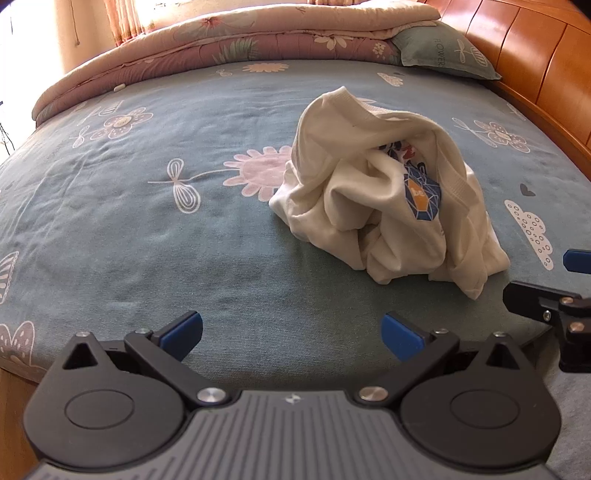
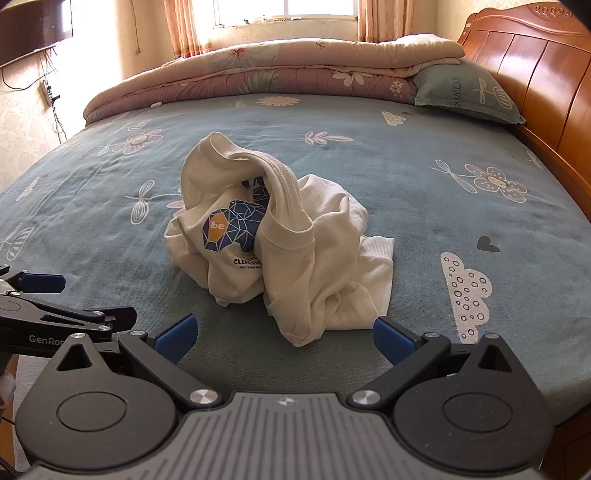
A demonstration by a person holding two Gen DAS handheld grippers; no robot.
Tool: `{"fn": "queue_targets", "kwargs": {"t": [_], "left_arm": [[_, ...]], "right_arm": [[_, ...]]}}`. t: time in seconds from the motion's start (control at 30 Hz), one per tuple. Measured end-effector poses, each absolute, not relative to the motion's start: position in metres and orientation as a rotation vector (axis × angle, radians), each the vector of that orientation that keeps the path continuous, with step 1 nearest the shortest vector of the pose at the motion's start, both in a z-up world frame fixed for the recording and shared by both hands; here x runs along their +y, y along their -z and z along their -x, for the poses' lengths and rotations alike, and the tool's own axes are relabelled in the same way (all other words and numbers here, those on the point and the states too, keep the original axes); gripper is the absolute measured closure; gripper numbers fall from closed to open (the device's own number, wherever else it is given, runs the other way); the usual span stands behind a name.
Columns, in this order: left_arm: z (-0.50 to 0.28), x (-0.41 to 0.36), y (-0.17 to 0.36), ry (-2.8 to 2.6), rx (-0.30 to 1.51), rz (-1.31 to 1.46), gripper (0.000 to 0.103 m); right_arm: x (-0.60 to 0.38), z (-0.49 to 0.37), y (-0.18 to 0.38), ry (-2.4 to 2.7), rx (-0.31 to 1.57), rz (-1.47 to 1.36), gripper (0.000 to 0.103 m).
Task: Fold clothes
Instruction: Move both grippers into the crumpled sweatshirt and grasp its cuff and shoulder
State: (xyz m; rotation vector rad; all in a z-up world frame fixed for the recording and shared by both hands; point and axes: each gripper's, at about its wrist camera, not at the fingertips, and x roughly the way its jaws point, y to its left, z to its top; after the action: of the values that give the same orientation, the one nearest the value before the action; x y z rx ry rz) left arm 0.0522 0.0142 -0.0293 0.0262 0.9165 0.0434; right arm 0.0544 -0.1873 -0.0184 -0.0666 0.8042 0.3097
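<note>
- Sweatshirt [image 1: 384, 199], left wrist view: cream-white, crumpled in a heap on the bed [image 1: 147, 206], right of centre; blue-and-orange geometric print partly showing among the folds; ribbed edging visible at the top and right side.
- Left hand-held gripper [image 1: 291, 334], same view: blue-padded fingers spread wide, nothing between them, held over the near edge of the bed, apart from the sweatshirt.
- Right hand-held gripper [image 1: 554, 291], same view: seen in part at the right edge, one blue pad and black linkage; fingers apart.
- Quilt [image 1: 229, 44], same view: pink floral, folded along the far side of the bed; grey-green pillow [image 1: 443, 51] beside it against the wooden headboard [image 1: 535, 59].
- Sweatshirt [image 2: 280, 243], right wrist view: centre of the bed [image 2: 443, 192], ribbed collar arched upward, print with orange "be" hexagon facing the camera, dark lettering below it, a ribbed cuff lying to the right.
- Right hand-held gripper [image 2: 282, 338], same view: fingers spread wide, empty; the heap's near edge lies just ahead of the fingertips, contact not clear.
- Left hand-held gripper [image 2: 66, 299], same view: at the left edge, fingers apart, empty.
- Quilt [image 2: 258, 70], pillow [image 2: 465, 92], headboard [image 2: 524, 70], same view: as above; curtained window [image 2: 284, 9] behind.
</note>
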Motion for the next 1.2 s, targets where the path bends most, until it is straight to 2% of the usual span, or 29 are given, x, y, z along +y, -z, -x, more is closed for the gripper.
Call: {"fn": "queue_targets", "kwargs": {"t": [0.47, 0.8, 0.93, 1.2], "left_arm": [[-0.089, 0.024, 0.04, -0.05, 0.964, -0.027, 0.001], [-0.12, 0.009, 0.037, 0.015, 0.958, -0.067, 0.001], [-0.136, -0.005, 0.04, 0.077, 0.933, -0.097, 0.001], [-0.158, -0.013, 0.073, 0.17, 0.978, -0.131, 0.001]], "right_arm": [[-0.178, -0.127, 0.078, -0.277, 0.888, 0.162, 0.0], [-0.218, -0.144, 0.063, -0.087, 0.761, 0.209, 0.0], [-0.223, -0.142, 0.064, -0.164, 0.768, 0.169, 0.0], [-0.198, -0.147, 0.08, -0.361, 0.777, 0.279, 0.0]]}}
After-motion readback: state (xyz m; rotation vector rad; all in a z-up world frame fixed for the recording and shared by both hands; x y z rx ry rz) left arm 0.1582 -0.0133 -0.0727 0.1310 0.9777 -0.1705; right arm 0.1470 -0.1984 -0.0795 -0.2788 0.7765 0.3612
